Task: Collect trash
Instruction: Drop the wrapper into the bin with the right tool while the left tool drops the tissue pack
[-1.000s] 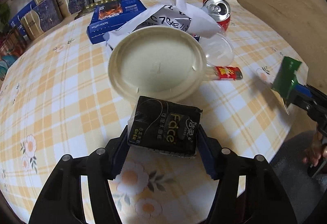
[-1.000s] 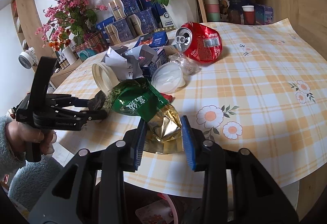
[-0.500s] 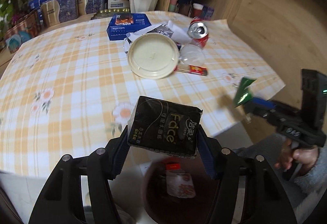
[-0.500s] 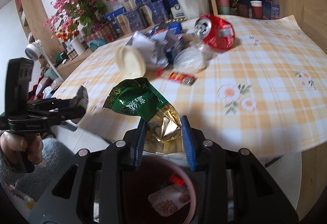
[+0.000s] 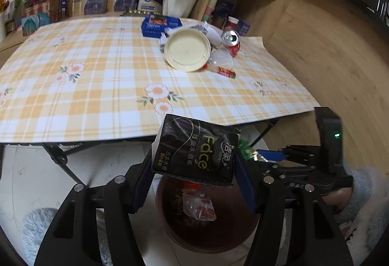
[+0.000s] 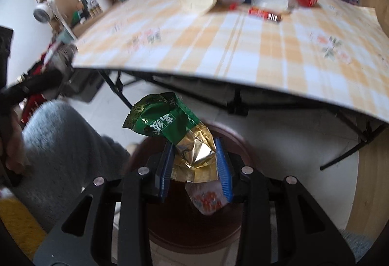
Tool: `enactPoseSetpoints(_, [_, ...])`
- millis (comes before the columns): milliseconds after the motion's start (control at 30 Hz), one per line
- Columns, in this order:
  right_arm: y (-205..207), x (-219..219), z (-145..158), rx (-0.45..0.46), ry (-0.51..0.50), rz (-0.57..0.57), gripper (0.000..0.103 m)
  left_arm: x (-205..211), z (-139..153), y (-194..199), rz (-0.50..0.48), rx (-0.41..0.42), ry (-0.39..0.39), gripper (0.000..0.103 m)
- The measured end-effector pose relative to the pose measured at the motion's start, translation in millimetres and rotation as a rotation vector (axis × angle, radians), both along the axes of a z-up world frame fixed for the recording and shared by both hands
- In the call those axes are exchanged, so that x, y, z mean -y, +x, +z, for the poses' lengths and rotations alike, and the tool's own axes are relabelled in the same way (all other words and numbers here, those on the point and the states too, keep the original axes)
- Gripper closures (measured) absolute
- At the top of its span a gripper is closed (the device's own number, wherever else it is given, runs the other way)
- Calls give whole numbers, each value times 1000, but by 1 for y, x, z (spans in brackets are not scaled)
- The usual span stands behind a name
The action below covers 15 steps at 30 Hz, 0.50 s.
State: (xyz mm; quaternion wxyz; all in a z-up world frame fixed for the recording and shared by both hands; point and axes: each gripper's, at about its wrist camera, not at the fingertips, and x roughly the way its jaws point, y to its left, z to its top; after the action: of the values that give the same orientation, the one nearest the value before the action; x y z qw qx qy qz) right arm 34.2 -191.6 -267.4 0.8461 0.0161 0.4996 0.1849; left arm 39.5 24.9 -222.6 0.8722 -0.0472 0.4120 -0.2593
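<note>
Over the dark bin [image 5: 209,236], whose contents were half hidden, the left gripper [image 5: 194,166] clenched a black tissue pack [image 5: 194,148] and the right gripper [image 6: 194,164] a green-gold wrapper [image 6: 170,125], beyond the desk [image 5: 97,86] edge.

A black tissue pack [image 5: 194,151] and a crumpled green-and-gold snack bag [image 6: 170,130] hang above a dark red bin [image 5: 209,224] holding what looks like a clear wrapper [image 5: 199,205]. Near the worktop's far right corner lie a red can [image 5: 232,41], a cream lid [image 5: 187,49] and a red stick wrapper [image 5: 225,71].
</note>
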Motion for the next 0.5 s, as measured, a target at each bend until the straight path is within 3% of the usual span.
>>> enactPoseSetpoints(333, [0,-1,-13,-52,-17,-35,62,2,-5,-6,-9,2,14,42])
enactPoseSetpoints(500, [-1,6,-1,-1,-8,-60,41,1,-6,-4,-6,-5,9,42])
